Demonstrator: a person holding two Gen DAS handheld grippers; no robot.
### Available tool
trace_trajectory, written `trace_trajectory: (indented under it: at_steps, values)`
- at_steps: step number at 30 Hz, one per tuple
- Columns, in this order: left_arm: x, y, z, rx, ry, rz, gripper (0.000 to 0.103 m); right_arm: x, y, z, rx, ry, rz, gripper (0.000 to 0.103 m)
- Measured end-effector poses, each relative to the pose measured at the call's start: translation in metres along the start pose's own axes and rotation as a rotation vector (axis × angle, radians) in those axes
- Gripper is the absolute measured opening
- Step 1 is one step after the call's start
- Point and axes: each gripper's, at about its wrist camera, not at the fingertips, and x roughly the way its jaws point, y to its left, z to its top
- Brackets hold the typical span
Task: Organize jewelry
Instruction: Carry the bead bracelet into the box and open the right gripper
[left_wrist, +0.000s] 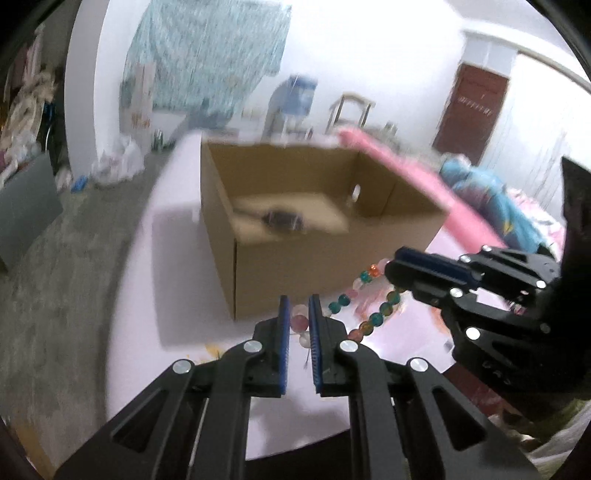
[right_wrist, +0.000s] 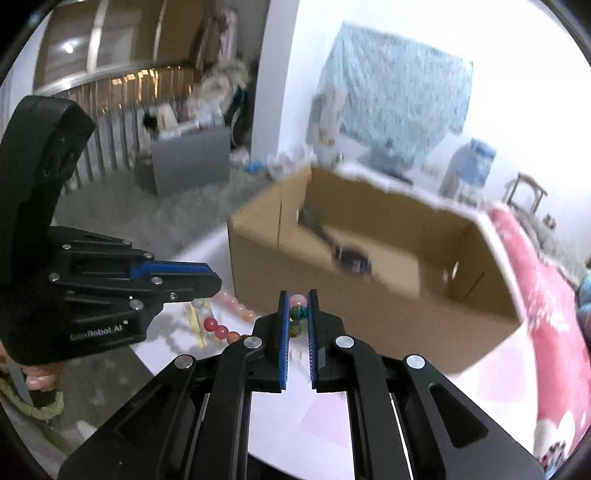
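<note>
Both tongs point forward and downward over the pale round tabletop (left_wrist: 140, 332), just in front of an open cardboard box (left_wrist: 295, 258). Left tongs (left_wrist: 298, 314) stand narrow, their blue pads pinching pale pink beads of a bead string (left_wrist: 373, 317). Right tongs (right_wrist: 297, 312) are equally narrow, clamped on pink and teal beads of that string. From the left wrist view the string runs between the two, teal, orange and pink beads hanging in a loop above the tabletop. A second strand of red beads (right_wrist: 221, 328) lies on the tabletop below the left tongs. Bare tabletop lies left of the box; a pink cushion (right_wrist: 546, 314) borders its right side.
</note>
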Motion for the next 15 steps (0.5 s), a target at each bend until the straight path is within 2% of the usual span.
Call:
trace_trajectory:
  at_steps: [3, 4, 6, 8, 10, 11, 14, 15]
  values:
    - [-0.023, -0.005, 0.035, 0.055, -0.097, -0.008, 0.009, -0.019, -0.009, 0.030, -0.015, -0.111, 0.003, 0.007]
    - [-0.026, -0.006, 0.046, 0.071, -0.123, -0.009, 0.009, -0.014, -0.011, 0.041, -0.016, -0.131, 0.007, 0.007]
    - [-0.023, -0.004, 0.068, 0.099, -0.157, -0.015, 0.009, -0.005, -0.022, 0.057, -0.008, -0.148, 0.026, 0.007]
    - [-0.003, 0.002, 0.088, 0.107, -0.145, -0.022, 0.010, 0.017, -0.037, 0.070, 0.015, -0.117, 0.055, 0.007]
    - [0.028, 0.012, 0.100, 0.091, -0.075, -0.027, 0.010, 0.055, -0.058, 0.081, 0.098, -0.003, 0.129, 0.007]
    - [0.041, 0.017, 0.102, 0.080, -0.043, -0.018, 0.010, 0.078, -0.070, 0.082, 0.157, 0.081, 0.174, 0.007]
    - [0.084, 0.037, 0.103, 0.037, 0.088, 0.002, 0.010, 0.126, -0.093, 0.073, 0.298, 0.273, 0.235, 0.007]
    - [0.095, 0.043, 0.102, 0.023, 0.118, 0.004, 0.010, 0.132, -0.095, 0.072, 0.317, 0.302, 0.244, 0.007]
